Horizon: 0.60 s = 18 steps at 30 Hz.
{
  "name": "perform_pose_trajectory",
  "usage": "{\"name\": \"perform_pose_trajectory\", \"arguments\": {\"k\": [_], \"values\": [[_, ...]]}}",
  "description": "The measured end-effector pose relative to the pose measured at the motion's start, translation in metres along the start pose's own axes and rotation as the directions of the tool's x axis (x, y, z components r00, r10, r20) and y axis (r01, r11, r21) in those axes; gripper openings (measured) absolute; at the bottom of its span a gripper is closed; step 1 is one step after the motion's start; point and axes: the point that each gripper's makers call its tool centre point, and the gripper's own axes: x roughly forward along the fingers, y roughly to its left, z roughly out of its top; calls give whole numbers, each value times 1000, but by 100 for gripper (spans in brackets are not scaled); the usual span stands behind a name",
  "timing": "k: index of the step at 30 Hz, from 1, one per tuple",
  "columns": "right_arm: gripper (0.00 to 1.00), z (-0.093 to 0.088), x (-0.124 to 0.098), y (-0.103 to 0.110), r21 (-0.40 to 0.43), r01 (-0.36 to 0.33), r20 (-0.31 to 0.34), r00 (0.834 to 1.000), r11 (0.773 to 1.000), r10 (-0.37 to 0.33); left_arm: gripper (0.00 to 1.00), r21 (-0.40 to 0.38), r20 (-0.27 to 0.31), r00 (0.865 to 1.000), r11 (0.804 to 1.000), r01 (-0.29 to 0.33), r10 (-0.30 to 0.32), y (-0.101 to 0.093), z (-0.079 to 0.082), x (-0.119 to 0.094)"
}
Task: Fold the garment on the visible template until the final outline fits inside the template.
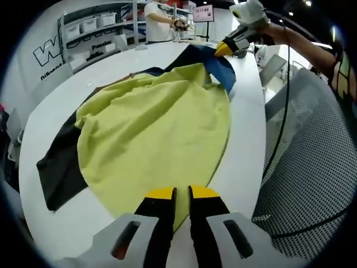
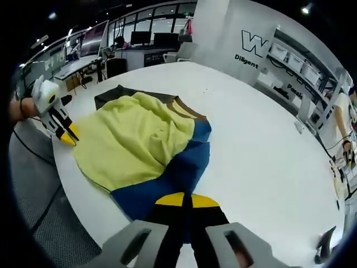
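Observation:
A colour-block garment lies crumpled on the white table. Its big yellow-green panel fills the middle, a blue panel lies at the far end, and a dark panel spreads to the left. I cannot tell whether that dark part is the template. My left gripper is shut on the yellow hem near the table's edge. Far across, my right gripper pinches the blue end. In the right gripper view, the right gripper is shut on the blue panel, with the left gripper at the yellow panel.
The round table's edge runs beside a grey mesh floor, and a black cable hangs there. Bare tabletop stretches beyond the garment. Shelves with bins and a person stand at the back.

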Motion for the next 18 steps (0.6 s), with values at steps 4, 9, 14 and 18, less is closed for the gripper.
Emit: {"name": "perform_pose_trajectory", "arguments": {"k": [4,9,14,18], "values": [[0,6,-7,-4,1,12,5,1000,1000,-12,3,-4,-4,1000,1000,-6,6,2,-2,0],[0,8,-16,-24,-37,92,-19,996,995,-93,0,27,-24,1000,1000,-12,12,0,-3,0],[0,9,-17,-38,-27,118,-28,993,993,-118,0,27,-26,999,999,-20,21,1,-3,-1],[0,10,-19,-46,-31,133,-31,991,991,-134,0,28,-27,999,999,-19,20,1,-3,-1]]}}
